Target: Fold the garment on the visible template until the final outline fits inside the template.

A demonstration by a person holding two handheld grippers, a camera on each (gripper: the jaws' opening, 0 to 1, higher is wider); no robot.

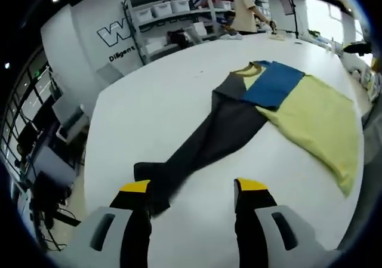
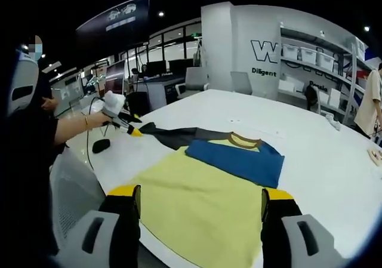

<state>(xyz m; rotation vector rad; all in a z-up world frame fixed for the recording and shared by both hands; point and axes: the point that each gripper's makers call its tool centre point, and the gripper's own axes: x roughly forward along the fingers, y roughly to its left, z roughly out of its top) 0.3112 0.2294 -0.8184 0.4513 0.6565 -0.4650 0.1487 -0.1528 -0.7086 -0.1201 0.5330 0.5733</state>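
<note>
The left hand-held gripper [image 1: 194, 190] is hovering low over the white table [image 1: 149, 101], its two yellow-tipped black jaws standing apart with bare tabletop showing between them. The cuff of a long dark grey sleeve [image 1: 209, 139] is lying just beside the left jaw, and whether it is touching is hard to tell. The sleeve is stretching away to a garment [image 1: 310, 116] with a pale yellow body and a yellow-trimmed collar. A blue rectangular template [image 1: 273, 84] is lying on the chest area. Beyond the table, a person [image 1: 243, 8] is standing by shelving [image 1: 170, 17] that is carrying white bins.
</note>
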